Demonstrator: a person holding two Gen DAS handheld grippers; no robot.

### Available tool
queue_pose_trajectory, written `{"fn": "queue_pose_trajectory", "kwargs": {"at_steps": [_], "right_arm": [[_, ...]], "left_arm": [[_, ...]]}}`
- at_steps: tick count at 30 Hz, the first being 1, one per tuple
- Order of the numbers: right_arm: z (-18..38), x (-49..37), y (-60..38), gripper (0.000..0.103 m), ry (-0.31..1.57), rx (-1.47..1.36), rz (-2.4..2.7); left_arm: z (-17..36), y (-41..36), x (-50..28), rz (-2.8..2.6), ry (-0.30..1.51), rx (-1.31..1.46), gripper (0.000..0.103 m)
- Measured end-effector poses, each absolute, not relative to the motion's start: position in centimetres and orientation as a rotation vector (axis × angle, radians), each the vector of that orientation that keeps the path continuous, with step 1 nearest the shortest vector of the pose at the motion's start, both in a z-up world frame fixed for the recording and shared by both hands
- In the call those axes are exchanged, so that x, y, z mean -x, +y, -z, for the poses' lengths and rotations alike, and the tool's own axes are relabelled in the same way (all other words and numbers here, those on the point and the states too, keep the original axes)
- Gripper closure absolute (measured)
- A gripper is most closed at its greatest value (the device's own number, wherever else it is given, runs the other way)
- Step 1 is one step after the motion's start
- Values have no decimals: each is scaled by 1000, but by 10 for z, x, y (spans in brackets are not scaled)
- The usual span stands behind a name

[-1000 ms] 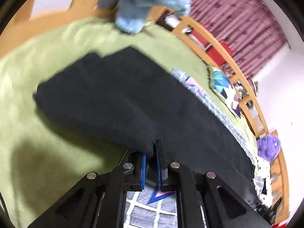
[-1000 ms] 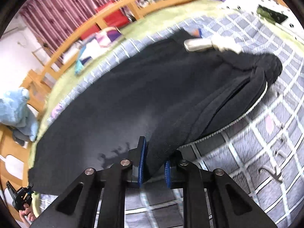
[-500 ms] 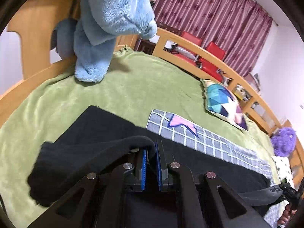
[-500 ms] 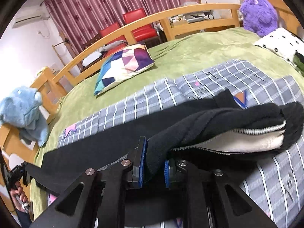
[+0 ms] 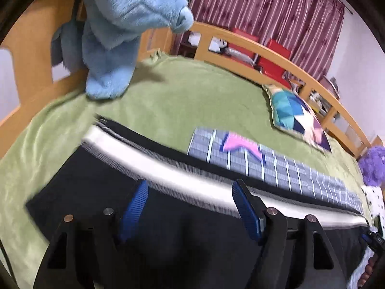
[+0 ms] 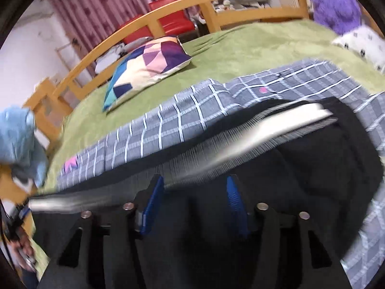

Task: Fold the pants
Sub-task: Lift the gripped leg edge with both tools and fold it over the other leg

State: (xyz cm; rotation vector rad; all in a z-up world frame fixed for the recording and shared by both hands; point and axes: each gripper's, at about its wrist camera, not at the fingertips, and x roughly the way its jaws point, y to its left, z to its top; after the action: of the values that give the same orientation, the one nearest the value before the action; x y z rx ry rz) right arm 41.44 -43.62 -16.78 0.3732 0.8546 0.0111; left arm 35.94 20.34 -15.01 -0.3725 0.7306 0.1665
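The black pants lie lengthwise across the bed, a white side stripe running along their far edge. My left gripper hovers over the left end. Its jaws are opening, blue pads wide apart, with black cloth below them and nothing pinched. In the right wrist view the pants and stripe look blurred. My right gripper is over the right end. Its jaws are also opening and free of the cloth under them.
A green blanket and a grey checked sheet cover the bed. A blue plush sits far left, a patterned pillow at the back, a purple plush far right. A wooden rail borders the bed.
Both grippers carried the pinched edge of the pants over and let go. Their jaws went from shut on black cloth to wide apart. The pants now lie with the white stripe showing.
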Motion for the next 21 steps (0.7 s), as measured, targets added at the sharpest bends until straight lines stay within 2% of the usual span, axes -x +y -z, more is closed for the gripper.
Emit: {"fn": "queue_pose_trajectory", "kwargs": {"at_steps": [7,10,13,21], "right_arm": [[188,-323,-459,42,912,-327,51],[209,-293,-476,42,939,-412,55],[230,-281,-492,42,956,-522,47],[248,-314,-513,40,875,-631,11]], "left_arm": [[189,218,-265,-114,830,514,32],[214,220,-240,-45,855,651,32],[241,213,-238,38,875,771,33],[256,219,-282,28,761,870,34]]}}
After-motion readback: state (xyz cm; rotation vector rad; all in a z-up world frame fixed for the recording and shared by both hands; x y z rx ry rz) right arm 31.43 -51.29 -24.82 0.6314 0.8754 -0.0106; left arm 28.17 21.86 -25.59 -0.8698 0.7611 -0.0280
